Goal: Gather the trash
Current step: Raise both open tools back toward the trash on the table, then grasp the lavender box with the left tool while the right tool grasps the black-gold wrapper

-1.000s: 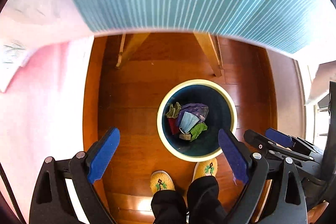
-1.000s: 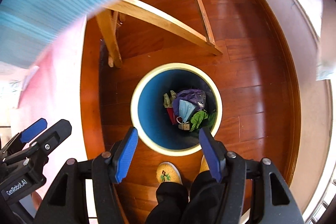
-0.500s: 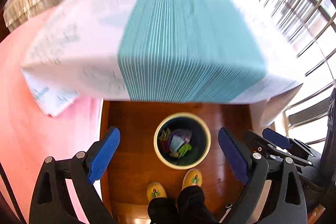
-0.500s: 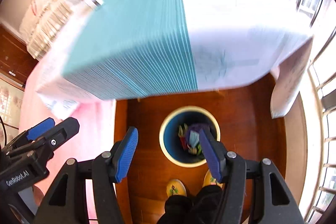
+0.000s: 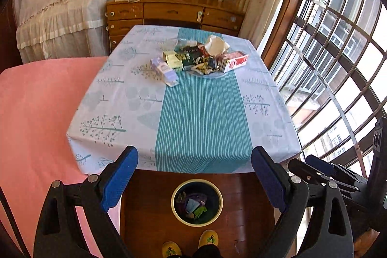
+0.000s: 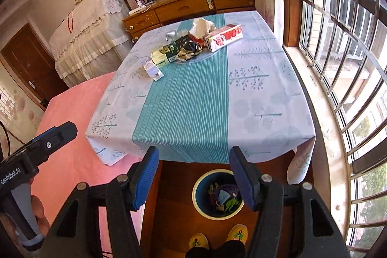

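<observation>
A pile of trash (image 5: 198, 59) lies at the far end of the table (image 5: 203, 117): a purple-white carton (image 5: 164, 71), boxes, crumpled wrappers and a red-white box (image 5: 233, 62). The right wrist view shows the same pile (image 6: 191, 45) on the table (image 6: 183, 108). On the floor below the near table edge stands a round bin (image 5: 197, 181) with several scraps inside; its rim (image 6: 195, 195) also shows from the right. My left gripper (image 5: 194, 154) hangs open and empty above the near edge. My right gripper (image 6: 194, 154) is open and empty beside it.
A pink bed sheet (image 5: 36, 113) borders the table's left side. A barred window (image 5: 338, 40) runs along the right. A wooden dresser (image 5: 169, 11) and shelves stand behind the table. A person's feet in yellow slippers (image 5: 208, 237) stand by the bin.
Both grippers have risen from just above the bin to above table height and tilted up. The tabletop and trash pile have come into view. Both stay open and empty.
</observation>
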The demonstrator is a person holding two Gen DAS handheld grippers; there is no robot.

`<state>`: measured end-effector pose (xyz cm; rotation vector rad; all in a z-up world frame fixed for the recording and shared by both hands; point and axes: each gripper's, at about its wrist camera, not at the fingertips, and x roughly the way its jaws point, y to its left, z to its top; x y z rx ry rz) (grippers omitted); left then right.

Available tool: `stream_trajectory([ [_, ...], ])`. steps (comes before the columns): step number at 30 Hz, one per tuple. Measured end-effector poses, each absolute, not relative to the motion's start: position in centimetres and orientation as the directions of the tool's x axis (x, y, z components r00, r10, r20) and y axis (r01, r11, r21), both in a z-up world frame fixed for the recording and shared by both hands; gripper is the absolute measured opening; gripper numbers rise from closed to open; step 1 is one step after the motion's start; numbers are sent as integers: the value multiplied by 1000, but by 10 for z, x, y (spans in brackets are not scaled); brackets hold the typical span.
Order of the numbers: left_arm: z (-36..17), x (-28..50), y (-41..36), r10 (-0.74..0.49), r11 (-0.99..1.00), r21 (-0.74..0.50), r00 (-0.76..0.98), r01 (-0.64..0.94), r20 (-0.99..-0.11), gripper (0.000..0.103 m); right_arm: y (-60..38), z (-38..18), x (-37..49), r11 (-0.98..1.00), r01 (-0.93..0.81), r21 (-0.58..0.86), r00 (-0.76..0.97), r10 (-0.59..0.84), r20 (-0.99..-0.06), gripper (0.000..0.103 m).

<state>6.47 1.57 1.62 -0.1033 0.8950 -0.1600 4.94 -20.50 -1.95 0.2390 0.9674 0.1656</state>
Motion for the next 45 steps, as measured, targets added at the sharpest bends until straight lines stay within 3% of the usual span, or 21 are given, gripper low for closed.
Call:
stream_trajectory([
  [10, 68, 93, -2, -86, 994, -105, 672, 12, -736, 94, -211, 22, 86, 964, -145, 223, 607, 265, -749, 61],
  [19, 61, 126, -4, -40, 986, -133, 638, -98, -769, 93, -224, 19, 142, 943, -214, 254, 566, 332, -755, 61],
  [29, 15, 180, 26, -29, 962, -176, 557, -211, -830, 93, -215, -12, 203, 933, -227, 279, 498, 358, -790, 61],
  [45, -112, 406, 61, -111, 970, -167, 290, -177, -951, 93, -165, -73, 358, 958, -13, 285, 420, 264, -868, 61],
])
